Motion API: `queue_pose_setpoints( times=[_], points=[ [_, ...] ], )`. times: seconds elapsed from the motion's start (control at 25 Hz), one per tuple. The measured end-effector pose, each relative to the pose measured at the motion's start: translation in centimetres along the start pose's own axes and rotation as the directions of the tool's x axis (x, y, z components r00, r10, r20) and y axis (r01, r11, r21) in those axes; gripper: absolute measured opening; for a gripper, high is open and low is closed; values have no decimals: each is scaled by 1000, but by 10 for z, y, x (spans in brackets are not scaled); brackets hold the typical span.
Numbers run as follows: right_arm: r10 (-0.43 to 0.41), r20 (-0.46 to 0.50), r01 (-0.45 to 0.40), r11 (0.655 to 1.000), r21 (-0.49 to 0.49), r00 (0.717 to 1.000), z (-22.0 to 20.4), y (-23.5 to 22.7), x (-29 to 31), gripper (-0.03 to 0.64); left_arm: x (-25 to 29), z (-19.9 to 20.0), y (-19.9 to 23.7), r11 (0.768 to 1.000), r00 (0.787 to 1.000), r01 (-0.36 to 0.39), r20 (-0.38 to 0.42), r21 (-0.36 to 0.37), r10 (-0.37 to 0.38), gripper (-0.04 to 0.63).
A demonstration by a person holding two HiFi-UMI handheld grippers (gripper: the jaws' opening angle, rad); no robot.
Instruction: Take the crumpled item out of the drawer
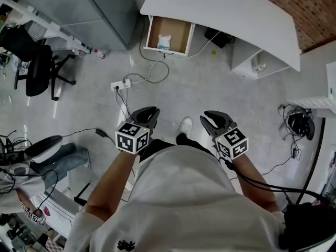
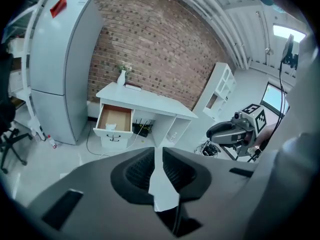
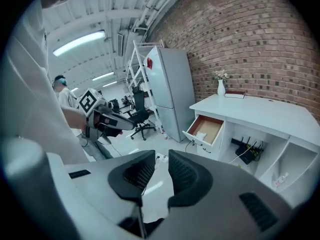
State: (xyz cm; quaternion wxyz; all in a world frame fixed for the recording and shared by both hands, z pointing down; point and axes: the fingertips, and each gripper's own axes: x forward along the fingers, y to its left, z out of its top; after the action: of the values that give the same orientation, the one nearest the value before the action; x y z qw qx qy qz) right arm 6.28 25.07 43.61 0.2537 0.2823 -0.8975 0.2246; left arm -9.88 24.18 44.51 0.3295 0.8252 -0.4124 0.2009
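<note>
Far ahead, the white desk (image 1: 226, 9) has its wooden drawer (image 1: 181, 33) pulled open. A pale crumpled item (image 1: 164, 42) lies at the drawer's front. In the left gripper view the drawer (image 2: 117, 116) and the item (image 2: 111, 127) are small and distant; the right gripper view shows the same drawer (image 3: 212, 126) and item (image 3: 201, 134). My left gripper (image 1: 153, 112) is held at waist height, shut and empty, its jaws nearly touching (image 2: 155, 153). My right gripper (image 1: 209, 117) hangs beside it, open with nothing between its jaws (image 3: 161, 158).
A tall grey fridge (image 1: 100, 9) stands left of the desk. A black office chair (image 1: 39, 70) is further left. A power strip (image 1: 121, 84) with cables lies on the floor between me and the drawer, and a small bottle (image 1: 100, 53) by the fridge.
</note>
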Motion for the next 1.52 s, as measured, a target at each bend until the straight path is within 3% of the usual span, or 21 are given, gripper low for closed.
queue_pose_setpoints(
  times=[0.12, 0.4, 0.96, 1.24, 1.52],
  points=[
    [0, -8, 0, 1000, -21, 1000, 2, -36, 1, 110, 37, 25, 5, 1000, 1000, -11, -2, 0, 11, 101],
    [-51, 6, 51, 998, 42, 999, 25, -110, 14, 121, 120, 85, 50, 998, 996, -66, -55, 15, 66, 116],
    [-221, -70, 230, 957, 180, 973, 107, -217, 96, 146, 301, 170, 256, 992, 977, -128, -174, -18, 123, 197],
    [-219, -143, 246, 944, 220, 965, 132, -244, 171, 156, 395, 171, 346, 990, 963, -135, -241, -49, 120, 240],
    [-170, -179, 213, 943, 256, 969, 129, -258, 213, 156, 465, 148, 397, 978, 936, -197, -311, -72, 166, 279]
  ],
)
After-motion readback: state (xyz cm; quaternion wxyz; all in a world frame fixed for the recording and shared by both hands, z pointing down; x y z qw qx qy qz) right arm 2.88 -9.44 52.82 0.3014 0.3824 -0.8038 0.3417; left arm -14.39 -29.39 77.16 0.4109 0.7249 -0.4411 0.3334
